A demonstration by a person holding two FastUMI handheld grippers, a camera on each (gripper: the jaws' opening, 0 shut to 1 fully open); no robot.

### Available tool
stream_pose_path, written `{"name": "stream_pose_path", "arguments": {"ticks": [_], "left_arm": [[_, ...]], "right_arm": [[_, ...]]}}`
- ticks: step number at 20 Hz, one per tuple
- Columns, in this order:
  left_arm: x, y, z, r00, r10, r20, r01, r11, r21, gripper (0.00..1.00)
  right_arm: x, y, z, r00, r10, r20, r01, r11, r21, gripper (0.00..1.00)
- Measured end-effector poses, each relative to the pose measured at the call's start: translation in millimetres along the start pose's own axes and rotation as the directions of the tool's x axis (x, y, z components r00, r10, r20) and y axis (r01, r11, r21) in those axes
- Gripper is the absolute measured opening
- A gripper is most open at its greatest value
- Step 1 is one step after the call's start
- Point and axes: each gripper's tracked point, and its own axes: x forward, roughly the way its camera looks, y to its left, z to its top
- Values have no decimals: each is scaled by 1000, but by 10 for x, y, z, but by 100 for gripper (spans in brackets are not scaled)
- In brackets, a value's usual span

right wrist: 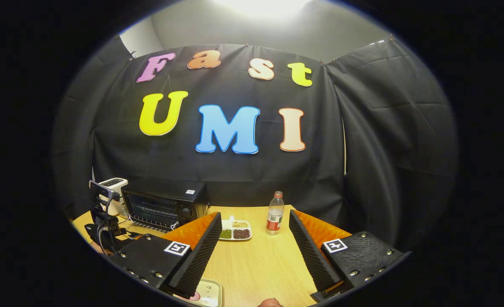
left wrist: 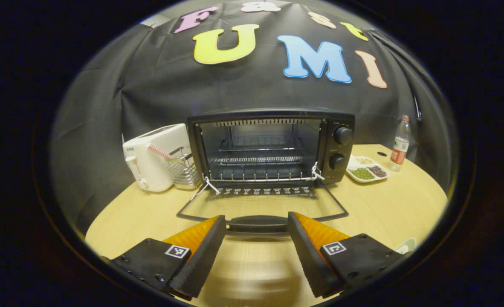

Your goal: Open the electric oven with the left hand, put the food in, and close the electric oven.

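The black electric oven [left wrist: 339, 147] stands at the back of the wooden table with its glass door [left wrist: 201, 204] folded down flat and a wire rack [left wrist: 258, 160] inside. The door handle [left wrist: 257, 224] lies crosswise between the tips of my left gripper [left wrist: 256, 218], whose fingers are spread wide apart, so it is open. A white divided dish [left wrist: 367, 170] of green, dark and pale beans sits right of the oven. In the right gripper view, my right gripper [right wrist: 255, 215] hovers open and empty above the table, with the divided dish [right wrist: 235, 230] beyond it and the oven [right wrist: 162, 204] to the left.
A white toaster [left wrist: 154, 157] and a wire basket [left wrist: 183, 170] stand left of the oven. A plastic bottle [left wrist: 400, 147] stands at the back right. A white plate [right wrist: 205, 293] lies under my right gripper's left finger. The left gripper [right wrist: 102, 221] shows before the oven.
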Motion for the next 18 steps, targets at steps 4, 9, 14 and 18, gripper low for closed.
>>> {"name": "stream_pose_path", "arguments": {"ticks": [4, 9, 14, 18], "left_arm": [[-318, 2, 462, 995, -5, 103, 7, 1000, -16, 97], [-849, 38, 1099, 969, -3, 248, 12, 999, -37, 98], [-1424, 166, 1426, 941, 30, 337, -16, 999, -46, 97], [-1801, 304, 1473, 928, 70, 366, -53, 997, -57, 100]], "right_arm": [[22, 52, -28, 999, 34, -5, -34, 999, 23, 98], [59, 227, -165, 989, 135, -55, -132, 990, 52, 98], [20, 438, -527, 937, 285, -203, -257, 954, 157, 98], [-18, 601, -867, 856, 403, -322, -340, 911, 234, 98]]}}
